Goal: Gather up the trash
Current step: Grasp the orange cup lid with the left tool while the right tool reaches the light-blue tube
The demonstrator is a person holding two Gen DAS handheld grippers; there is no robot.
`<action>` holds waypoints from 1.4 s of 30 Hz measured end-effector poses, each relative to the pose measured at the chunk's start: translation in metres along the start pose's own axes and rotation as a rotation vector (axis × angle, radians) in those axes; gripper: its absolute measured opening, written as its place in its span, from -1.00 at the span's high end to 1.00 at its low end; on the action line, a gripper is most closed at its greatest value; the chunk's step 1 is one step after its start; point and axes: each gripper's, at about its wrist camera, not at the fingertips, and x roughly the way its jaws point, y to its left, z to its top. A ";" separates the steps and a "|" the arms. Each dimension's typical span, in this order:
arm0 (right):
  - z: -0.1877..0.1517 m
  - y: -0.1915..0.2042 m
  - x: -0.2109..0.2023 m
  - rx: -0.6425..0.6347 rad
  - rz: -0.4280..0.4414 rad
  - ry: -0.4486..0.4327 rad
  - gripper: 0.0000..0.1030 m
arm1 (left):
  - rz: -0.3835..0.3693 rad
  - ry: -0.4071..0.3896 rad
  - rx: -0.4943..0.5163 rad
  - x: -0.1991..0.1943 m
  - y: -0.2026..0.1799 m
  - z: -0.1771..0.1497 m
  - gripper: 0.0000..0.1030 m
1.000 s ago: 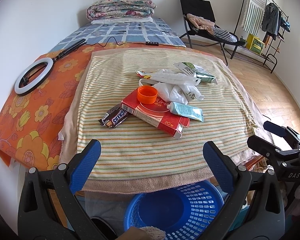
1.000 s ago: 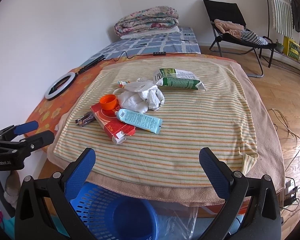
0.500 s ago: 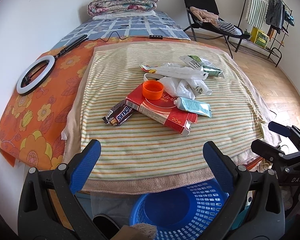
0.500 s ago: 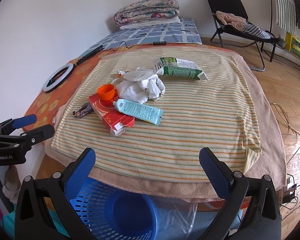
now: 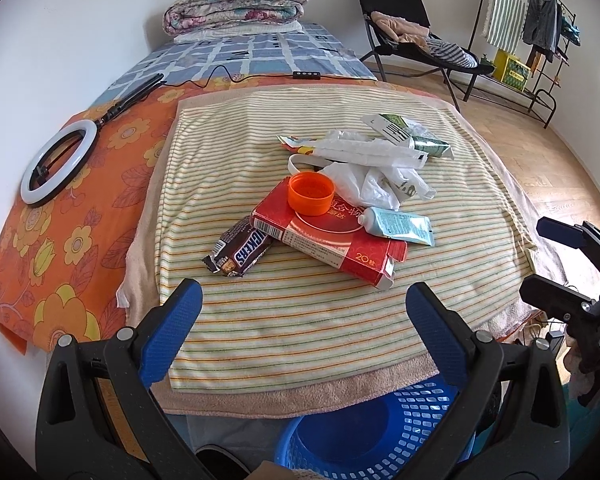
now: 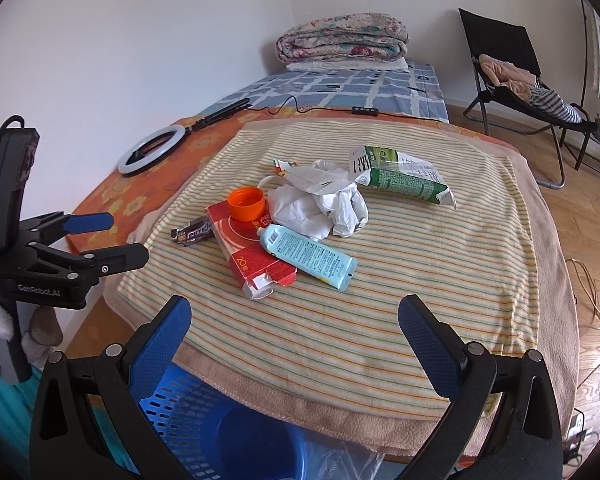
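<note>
My left gripper (image 5: 302,304) and right gripper (image 6: 294,320), jaws open and empty, have advanced toward the untouched trash pile (image 5: 324,216); grasping comes next

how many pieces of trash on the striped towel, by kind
Snickers wrapper: 1
red carton: 1
orange cap: 1
light blue tube: 1
crumpled white plastic bags: 1 heap, number unclear
green and white pouch: 1
small wrapper behind the bags: 1
Total: 7
</note>
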 end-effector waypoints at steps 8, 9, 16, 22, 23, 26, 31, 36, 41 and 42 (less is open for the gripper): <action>0.019 -0.008 0.029 -0.099 0.063 0.055 -0.99 | 0.025 0.025 -0.020 0.025 0.013 0.028 -0.54; 0.020 -0.010 0.034 -0.107 0.067 0.066 -0.96 | 0.018 0.033 -0.026 0.029 0.014 0.032 -0.53; 0.027 -0.008 0.072 -0.201 0.093 0.135 -0.73 | -0.012 0.070 -0.053 0.059 0.018 0.056 -0.32; 0.035 -0.002 0.095 -0.279 0.107 0.156 -0.64 | -0.032 0.098 -0.092 0.084 0.020 0.072 -0.04; 0.036 -0.001 0.098 -0.292 0.102 0.155 -0.64 | -0.033 0.102 -0.093 0.087 0.020 0.074 -0.01; 0.038 -0.001 0.104 -0.308 0.114 0.162 -0.62 | -0.054 0.129 -0.106 0.099 0.019 0.077 0.25; 0.037 -0.003 0.116 -0.330 0.138 0.187 -0.54 | -0.054 0.166 -0.103 0.115 0.017 0.076 0.27; 0.034 -0.007 0.127 -0.319 0.150 0.213 -0.52 | -0.056 0.187 -0.115 0.127 0.018 0.073 0.46; 0.034 -0.008 0.132 -0.305 0.166 0.221 -0.39 | -0.062 0.196 -0.113 0.132 0.018 0.074 0.64; 0.034 -0.009 0.134 -0.301 0.175 0.228 -0.37 | -0.063 0.196 -0.111 0.133 0.018 0.074 0.64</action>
